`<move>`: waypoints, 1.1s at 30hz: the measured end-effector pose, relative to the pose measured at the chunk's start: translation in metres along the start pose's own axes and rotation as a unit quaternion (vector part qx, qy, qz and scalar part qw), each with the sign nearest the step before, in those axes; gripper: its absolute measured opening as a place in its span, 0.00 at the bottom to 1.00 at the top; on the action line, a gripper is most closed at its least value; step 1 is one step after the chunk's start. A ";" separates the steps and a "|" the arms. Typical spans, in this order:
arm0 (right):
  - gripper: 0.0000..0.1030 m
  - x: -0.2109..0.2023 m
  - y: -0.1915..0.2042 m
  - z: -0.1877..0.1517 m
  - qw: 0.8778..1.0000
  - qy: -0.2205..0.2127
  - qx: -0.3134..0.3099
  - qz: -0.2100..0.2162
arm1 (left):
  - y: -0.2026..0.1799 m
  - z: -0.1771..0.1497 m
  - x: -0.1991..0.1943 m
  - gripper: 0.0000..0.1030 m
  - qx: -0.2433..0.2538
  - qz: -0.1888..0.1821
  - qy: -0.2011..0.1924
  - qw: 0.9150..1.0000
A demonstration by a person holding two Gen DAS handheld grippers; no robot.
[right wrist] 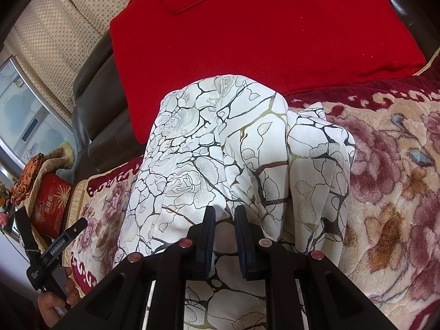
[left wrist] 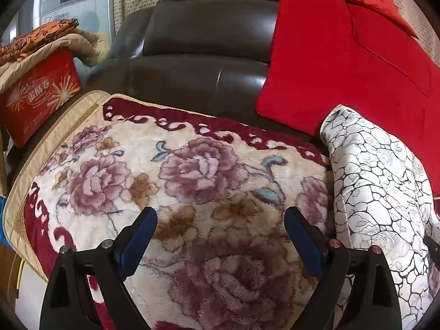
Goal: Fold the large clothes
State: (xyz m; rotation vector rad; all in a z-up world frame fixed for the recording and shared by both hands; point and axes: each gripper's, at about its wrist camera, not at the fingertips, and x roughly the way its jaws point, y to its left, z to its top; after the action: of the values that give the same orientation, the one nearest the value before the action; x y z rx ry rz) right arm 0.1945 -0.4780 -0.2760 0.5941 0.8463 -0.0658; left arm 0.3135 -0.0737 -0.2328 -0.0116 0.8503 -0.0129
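Left wrist view: left gripper (left wrist: 221, 217) hovers spread wide and empty over the floral blanket (left wrist: 176, 176), probably waiting to catch a free edge; the white patterned garment (left wrist: 376, 181) lies at three o'clock. Right wrist view: right gripper (right wrist: 225, 216) has its fingers nearly together, pinching a raised fold of that garment, likely to lift it for folding.

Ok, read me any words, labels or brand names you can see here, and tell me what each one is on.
"蛋酥卷": large white characters on the red box; the smaller print under them is too blurred to read.
White lettering on the left hand-held gripper body: too small to read.
Script logo on the grey appliance: illegible.
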 end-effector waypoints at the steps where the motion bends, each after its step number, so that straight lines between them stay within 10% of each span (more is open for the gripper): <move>1: 0.17 0.000 0.000 0.000 1.000 0.000 0.000 0.000 | 0.001 0.000 0.000 0.91 -0.001 0.001 0.000 1.000; 11: 0.17 0.000 0.000 0.000 1.000 0.000 0.000 0.001 | -0.005 0.000 -0.001 0.91 0.014 0.002 -0.010 1.000; 18: 0.17 -0.018 0.006 0.009 1.000 -0.018 0.000 0.020 | -0.054 -0.004 0.005 0.91 0.082 -0.099 0.001 0.992; 33: 0.22 -0.018 -0.035 0.013 0.995 0.000 0.064 0.072 | -0.125 -0.015 0.020 0.91 0.168 -0.180 0.026 0.969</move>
State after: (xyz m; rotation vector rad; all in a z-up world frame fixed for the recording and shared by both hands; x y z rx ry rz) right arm 0.1816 -0.5174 -0.2729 0.7731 0.8017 0.0111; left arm 0.3142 -0.1987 -0.2560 0.1533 0.8804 -0.4998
